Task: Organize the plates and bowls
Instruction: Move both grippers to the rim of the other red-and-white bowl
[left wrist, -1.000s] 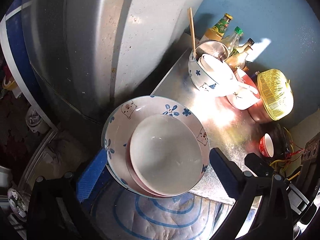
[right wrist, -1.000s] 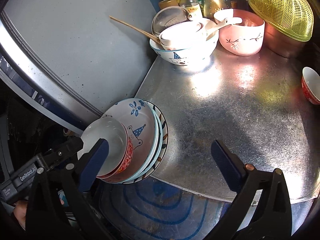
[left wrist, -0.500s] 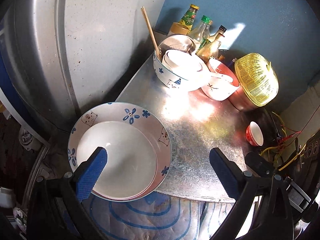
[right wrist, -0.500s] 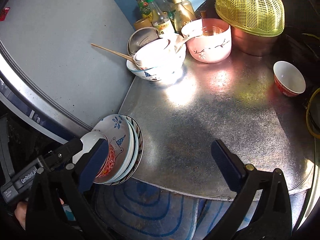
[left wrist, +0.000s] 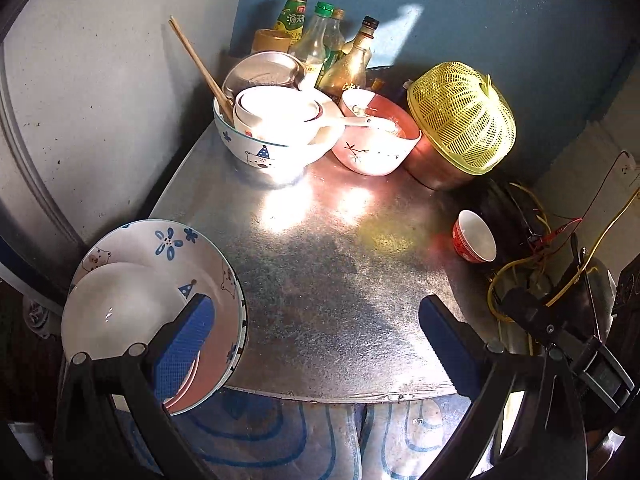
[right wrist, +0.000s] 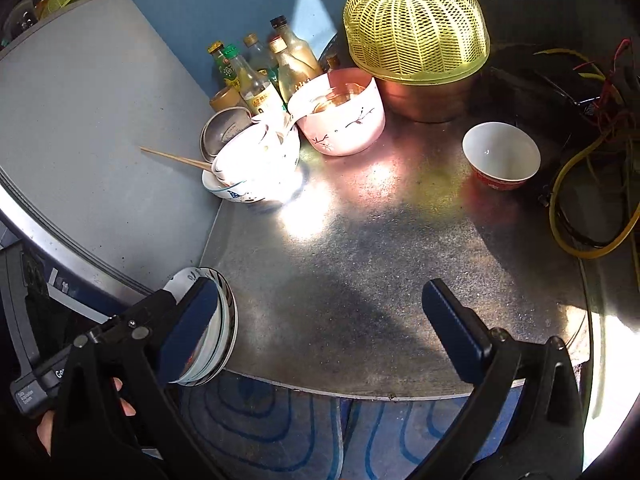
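A stack of bear-and-flower plates (left wrist: 168,248) with a white bowl (left wrist: 120,308) on top sits at the metal table's (left wrist: 340,300) front left corner, overhanging the edge. My left gripper (left wrist: 316,312) is open above the table's front; its left finger overlaps the stack in view, and contact is unclear. My right gripper (right wrist: 322,292) is open too, nothing between its fingers, with the stack (right wrist: 220,320) behind its left finger. Far back stand a patterned bowl (left wrist: 264,152) with nested white bowls and chopsticks, a pink bowl (left wrist: 372,152), and a small red bowl (right wrist: 500,156).
A yellow mesh cover (left wrist: 460,116) tops a copper bowl at the back right. Bottles (left wrist: 320,40) and a steel bowl (left wrist: 264,72) fill the back corner. Cables (right wrist: 592,200) lie at the right. A grey appliance (left wrist: 80,100) borders the left. A hand (right wrist: 120,396) holds the other gripper.
Both cameras have pulled back and swung right, showing more of the table. The plate stack has slid to the left of both views, now partly behind each left finger.
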